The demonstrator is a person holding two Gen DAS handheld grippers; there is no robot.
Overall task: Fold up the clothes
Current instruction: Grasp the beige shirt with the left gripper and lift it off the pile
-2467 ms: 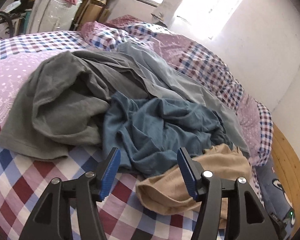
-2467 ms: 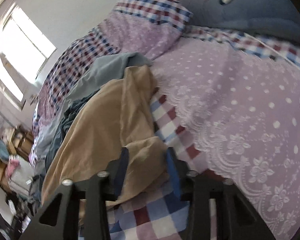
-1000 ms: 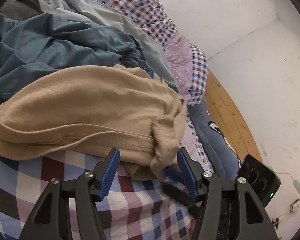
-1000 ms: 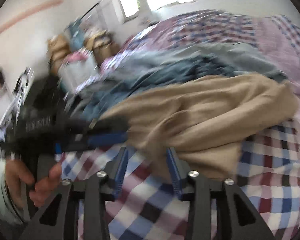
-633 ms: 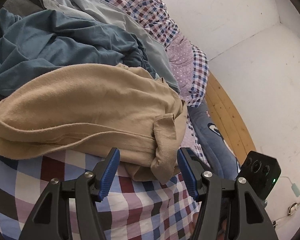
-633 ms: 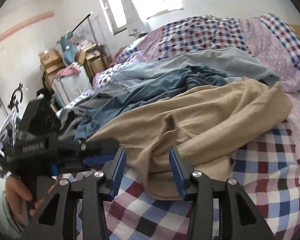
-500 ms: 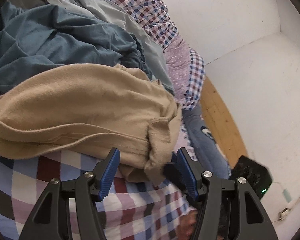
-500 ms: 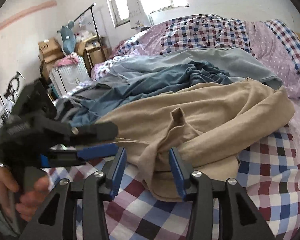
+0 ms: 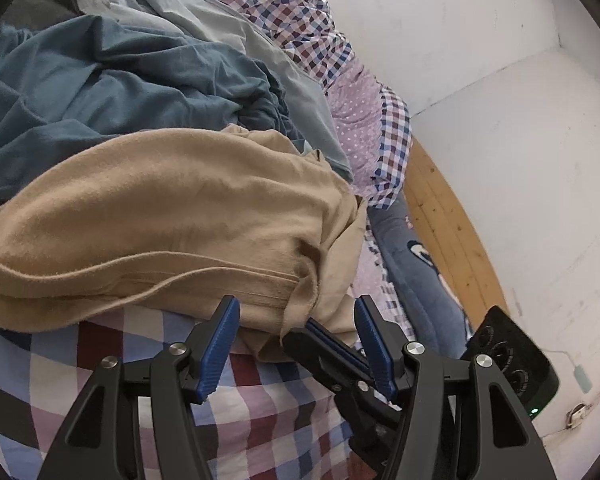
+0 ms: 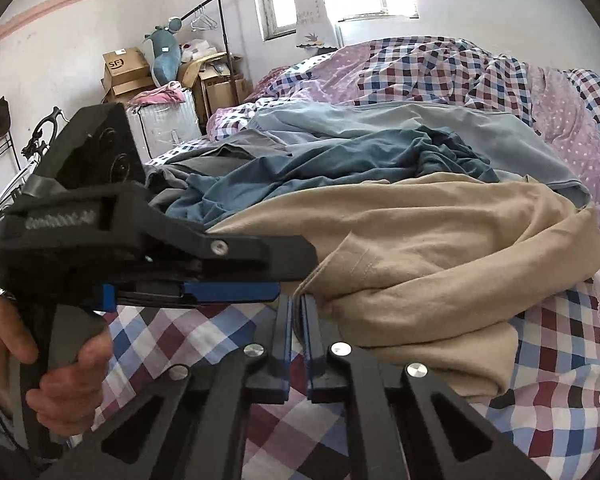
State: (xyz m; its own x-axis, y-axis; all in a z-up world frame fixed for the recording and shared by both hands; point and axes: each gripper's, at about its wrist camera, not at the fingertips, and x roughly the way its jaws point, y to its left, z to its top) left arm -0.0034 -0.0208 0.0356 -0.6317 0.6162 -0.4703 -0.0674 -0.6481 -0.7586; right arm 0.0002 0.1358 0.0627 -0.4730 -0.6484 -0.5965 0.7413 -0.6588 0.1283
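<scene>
Tan garment (image 9: 172, 208) lies crumpled at the near edge of the bed (image 9: 80, 360), in front of the teal garment (image 9: 112, 76) and the pale blue-grey one (image 10: 480, 132). Half a second ago the right tongs (image 10: 296, 312) stood spread around a raised fold of its corner; now they are clamped tight on that tan cloth, so one corner is secured. The left tongs (image 9: 296, 320) remain wide apart and empty, with the same bunched corner and the tips of the right tongs lying between their blue pads (image 9: 220, 344). My judgement: the garment is being taken up for spreading, and it needs a second grip elsewhere along the hem.
</scene>
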